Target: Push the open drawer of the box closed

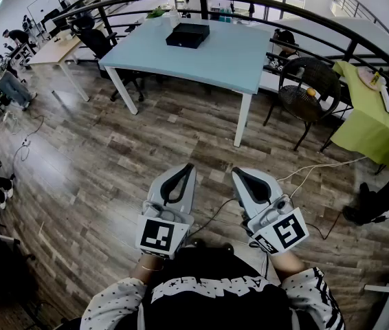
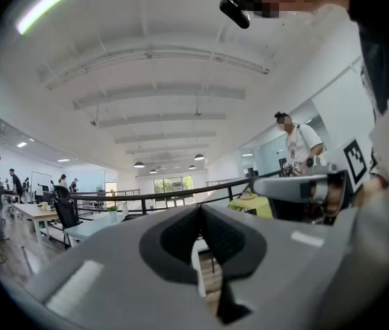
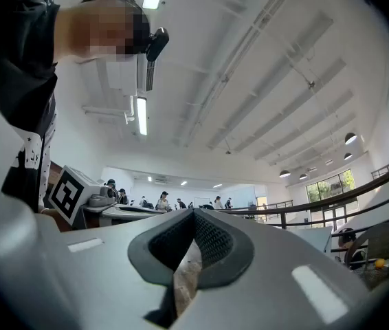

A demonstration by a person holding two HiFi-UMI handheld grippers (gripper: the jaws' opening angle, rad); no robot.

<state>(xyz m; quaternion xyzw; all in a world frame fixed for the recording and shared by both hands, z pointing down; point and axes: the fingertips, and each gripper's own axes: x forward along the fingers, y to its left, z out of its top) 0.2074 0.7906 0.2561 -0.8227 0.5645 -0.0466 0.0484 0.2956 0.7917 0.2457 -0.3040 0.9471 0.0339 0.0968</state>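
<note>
Head view: box (image 1: 187,34) far beyond left hand-held gripper (image 1: 182,172).

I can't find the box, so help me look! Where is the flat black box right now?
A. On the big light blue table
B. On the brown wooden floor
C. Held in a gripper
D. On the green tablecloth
A: in the head view the flat black box lies on top of the big light blue table, towards its far side.

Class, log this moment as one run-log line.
left gripper: jaws shut, empty | right gripper: jaws shut, empty | box: on blue table, untouched
</note>
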